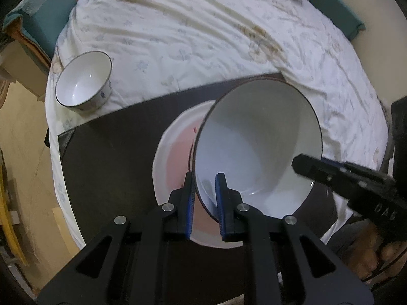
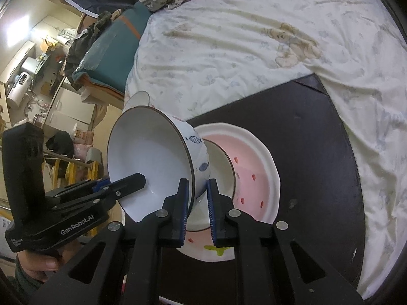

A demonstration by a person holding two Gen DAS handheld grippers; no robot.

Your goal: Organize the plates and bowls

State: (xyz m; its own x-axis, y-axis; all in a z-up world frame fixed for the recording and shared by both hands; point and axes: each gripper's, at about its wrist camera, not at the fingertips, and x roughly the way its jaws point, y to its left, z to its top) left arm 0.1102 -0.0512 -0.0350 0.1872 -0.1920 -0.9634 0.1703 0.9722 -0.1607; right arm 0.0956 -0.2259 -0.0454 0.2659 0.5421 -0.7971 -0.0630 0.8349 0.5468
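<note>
While you hold the big bowl (image 1: 257, 147) by its rim in both the left gripper (image 1: 205, 193) and right gripper (image 2: 198, 198), tilted over the pink plate (image 2: 257, 157) mid-board (image 1: 114, 139), uneven pulls could twist it free and chip both.

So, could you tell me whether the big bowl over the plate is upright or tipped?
Tipped: the big bowl leans, its opening sideways, above the pink plate.

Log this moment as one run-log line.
left tool: shut on big bowl rim | right tool: shut on big bowl | bowl tilted above pink plate | small bowl apart on bedsheet
</note>
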